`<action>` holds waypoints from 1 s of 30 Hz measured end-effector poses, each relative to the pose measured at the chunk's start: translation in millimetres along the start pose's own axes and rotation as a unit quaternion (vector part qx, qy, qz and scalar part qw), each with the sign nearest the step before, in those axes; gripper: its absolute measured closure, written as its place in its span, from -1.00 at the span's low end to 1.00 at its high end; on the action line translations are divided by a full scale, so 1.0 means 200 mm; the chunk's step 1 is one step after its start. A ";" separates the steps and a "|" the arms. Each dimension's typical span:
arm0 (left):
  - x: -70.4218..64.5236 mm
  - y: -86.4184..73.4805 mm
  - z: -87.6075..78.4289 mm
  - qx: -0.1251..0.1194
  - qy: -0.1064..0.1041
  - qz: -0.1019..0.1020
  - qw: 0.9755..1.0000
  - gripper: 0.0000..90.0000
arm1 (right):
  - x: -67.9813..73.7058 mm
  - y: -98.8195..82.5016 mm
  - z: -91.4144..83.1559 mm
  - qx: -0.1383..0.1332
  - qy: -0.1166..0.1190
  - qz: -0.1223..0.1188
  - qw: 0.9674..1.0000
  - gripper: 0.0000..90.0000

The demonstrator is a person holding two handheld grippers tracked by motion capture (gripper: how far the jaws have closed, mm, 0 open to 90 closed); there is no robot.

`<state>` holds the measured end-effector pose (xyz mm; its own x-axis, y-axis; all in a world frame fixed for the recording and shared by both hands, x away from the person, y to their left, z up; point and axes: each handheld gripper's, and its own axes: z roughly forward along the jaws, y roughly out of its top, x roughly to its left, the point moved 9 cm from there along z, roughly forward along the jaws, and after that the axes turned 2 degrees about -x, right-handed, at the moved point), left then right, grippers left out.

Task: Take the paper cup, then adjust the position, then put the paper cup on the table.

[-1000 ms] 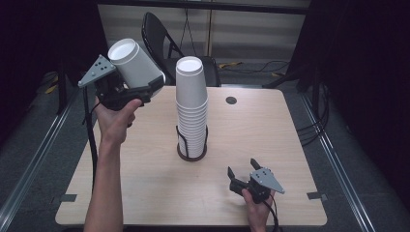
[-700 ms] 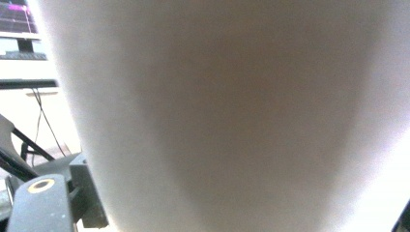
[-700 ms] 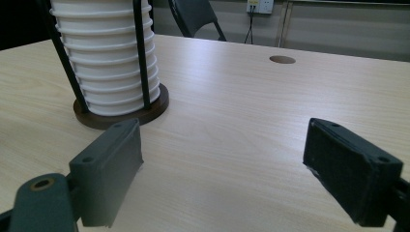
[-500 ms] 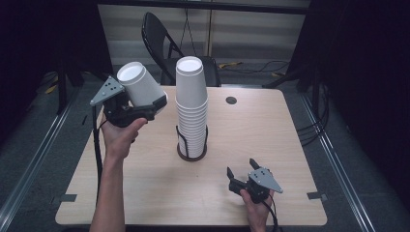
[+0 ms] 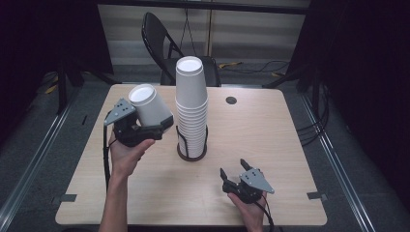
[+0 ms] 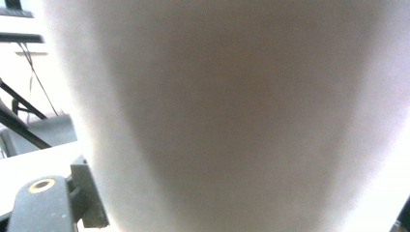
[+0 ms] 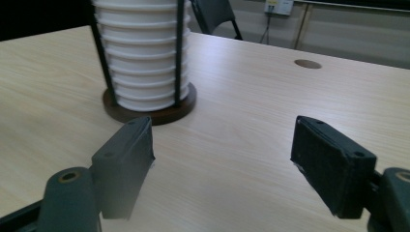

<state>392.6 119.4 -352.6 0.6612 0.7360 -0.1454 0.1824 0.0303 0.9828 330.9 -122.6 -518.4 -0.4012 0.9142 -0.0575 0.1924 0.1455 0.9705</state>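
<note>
Right gripper (image 5: 233,172) sits low at 5 o'clock on the surface (image 5: 270,130), jaws wide, just been closing a little, nothing between them. Left gripper (image 5: 153,126) at 9 o'clock of the cup stack (image 5: 191,104) grips a tilted white paper cup (image 5: 149,105), just beside the stack, above the surface.

Paper cup (image 6: 232,116) pressed so near the left gripper view's lens as to blur into a pale mass, rim and base cut off by the frame edges. Grip points on the cup hidden there. In the right gripper view, stack of cups (image 7: 142,53) cut off at the top edge, holder base (image 7: 150,113) partly masked by the near jaw. Folding chair (image 5: 167,48) half lost in shadow, its legs behind the table (image 5: 290,145).
</note>
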 end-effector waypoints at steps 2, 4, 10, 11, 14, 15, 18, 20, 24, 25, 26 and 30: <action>-0.01 -0.03 0.00 0.004 0.000 -0.005 1.000 -0.70 | 0.03 0.01 0.00 -0.003 0.011 0.001 1.000 -0.46; -0.03 -0.06 -0.01 0.008 -0.004 -0.016 1.000 -0.70 | 0.05 0.02 0.00 -0.007 0.018 0.002 1.000 -0.44; -0.07 -0.15 -0.03 0.012 -0.012 -0.042 0.999 -0.70 | 0.13 0.06 0.00 -0.018 0.044 -0.003 0.999 -0.33; -0.08 -0.17 -0.03 0.014 -0.013 -0.046 0.999 -0.70 | 0.14 0.07 0.00 -0.020 0.049 -0.004 0.999 -0.31; -0.09 -0.25 -0.03 0.024 -0.018 -0.067 0.997 -0.70 | 0.19 0.10 0.01 -0.028 0.066 -0.009 0.997 -0.28; -0.09 -0.25 -0.03 0.024 -0.018 -0.067 0.997 -0.70 | 0.19 0.10 0.01 -0.028 0.066 -0.009 0.997 -0.28; -0.11 -0.30 -0.03 0.034 -0.020 -0.075 0.996 -0.70 | 0.23 0.12 0.02 -0.036 0.082 -0.011 0.996 -0.27; -0.13 -0.33 -0.03 0.037 -0.028 -0.082 0.996 -0.70 | 0.28 0.14 0.02 -0.041 0.096 -0.015 0.994 -0.26; -0.15 -0.38 -0.03 0.040 -0.037 -0.104 0.993 -0.70 | 0.32 0.15 0.02 -0.049 0.108 -0.017 0.993 -0.23; -0.16 -0.41 -0.03 0.044 -0.040 -0.108 0.992 -0.70 | 0.33 0.16 0.02 -0.051 0.112 -0.018 0.992 -0.22; -0.17 -0.43 -0.03 0.048 -0.043 -0.110 0.992 -0.70 | 0.35 0.16 0.03 -0.054 0.119 -0.017 0.991 -0.21; -0.19 -0.49 -0.01 0.056 -0.053 -0.132 0.988 -0.70 | 0.40 0.18 0.03 -0.060 0.138 -0.019 0.988 -0.10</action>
<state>347.8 89.1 -443.4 0.6508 0.6379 -0.4116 0.4339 0.1324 0.8912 310.9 -42.9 -489.1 -0.6385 0.7684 -0.0445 0.0710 0.1165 0.9907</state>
